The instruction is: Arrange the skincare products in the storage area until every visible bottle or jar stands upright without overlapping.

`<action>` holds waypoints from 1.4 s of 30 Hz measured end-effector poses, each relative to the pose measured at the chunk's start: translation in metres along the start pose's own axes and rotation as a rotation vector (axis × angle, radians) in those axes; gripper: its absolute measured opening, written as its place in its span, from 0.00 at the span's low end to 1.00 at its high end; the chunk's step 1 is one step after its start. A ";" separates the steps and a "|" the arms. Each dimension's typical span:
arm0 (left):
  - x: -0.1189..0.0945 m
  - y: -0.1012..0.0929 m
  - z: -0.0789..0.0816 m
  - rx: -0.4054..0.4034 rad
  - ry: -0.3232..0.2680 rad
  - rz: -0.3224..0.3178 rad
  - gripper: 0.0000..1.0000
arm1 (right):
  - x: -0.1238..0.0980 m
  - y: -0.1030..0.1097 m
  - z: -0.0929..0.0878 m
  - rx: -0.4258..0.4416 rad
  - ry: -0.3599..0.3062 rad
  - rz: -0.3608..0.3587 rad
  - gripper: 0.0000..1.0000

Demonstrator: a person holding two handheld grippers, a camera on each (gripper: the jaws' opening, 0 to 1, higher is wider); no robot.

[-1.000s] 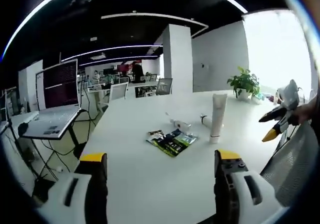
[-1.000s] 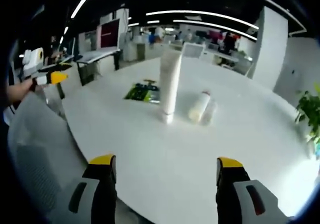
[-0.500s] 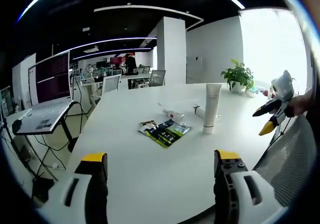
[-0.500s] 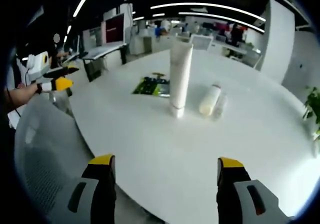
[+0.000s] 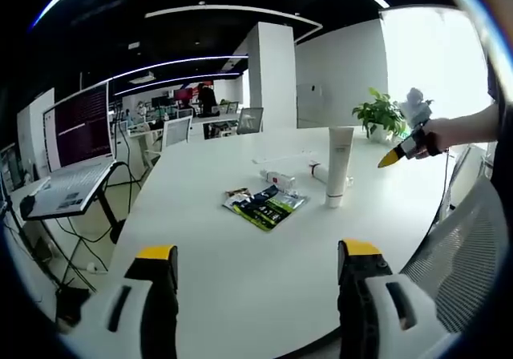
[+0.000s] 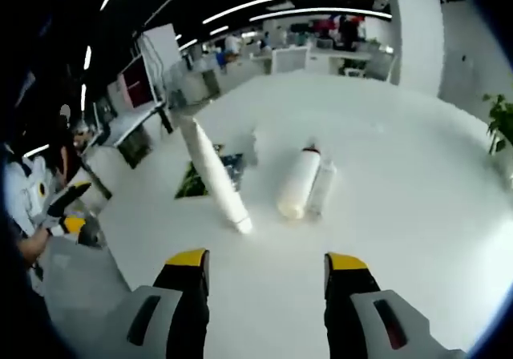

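Yellow-tipped fingers on my left gripper and right gripper are both spread wide, holding nothing. Looks like I'm maybe a third done: the tall tube stands on the white table. Just beside it, a white bottle and a clear bottle lie flat, side by side, so those need standing up.

Bright ceiling strip lights, window glare blown out, white table washed, motion blur, fisheye-bent edges

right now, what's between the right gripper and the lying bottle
Nothing: in the right gripper view, bare white table runs from the open right gripper to the lying bottle. The tube stands off to one side.
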State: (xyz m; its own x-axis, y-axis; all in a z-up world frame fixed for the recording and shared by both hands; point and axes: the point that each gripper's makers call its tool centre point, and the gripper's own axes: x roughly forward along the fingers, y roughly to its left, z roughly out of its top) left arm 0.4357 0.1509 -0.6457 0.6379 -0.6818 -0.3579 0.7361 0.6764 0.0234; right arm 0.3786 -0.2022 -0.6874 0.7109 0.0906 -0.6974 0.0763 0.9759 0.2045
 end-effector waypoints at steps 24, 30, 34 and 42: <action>-0.002 0.024 -0.011 0.000 0.031 0.070 0.77 | 0.076 -0.013 0.048 0.077 0.073 0.021 0.46; -0.003 0.027 -0.016 0.015 0.057 0.073 0.76 | 0.102 -0.012 0.064 0.030 0.091 0.008 0.46; -0.003 0.028 -0.015 0.018 0.052 0.074 0.76 | 0.120 -0.014 0.069 -0.006 0.113 -0.012 0.44; -0.004 0.031 -0.018 0.016 0.058 0.090 0.75 | 0.144 -0.026 0.070 -0.012 0.157 -0.081 0.41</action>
State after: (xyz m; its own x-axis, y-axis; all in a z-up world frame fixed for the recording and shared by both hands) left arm 0.4525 0.1795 -0.6600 0.6877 -0.6010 -0.4072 0.6805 0.7291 0.0730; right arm 0.5285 -0.2289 -0.7451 0.5851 0.0407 -0.8099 0.1197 0.9835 0.1359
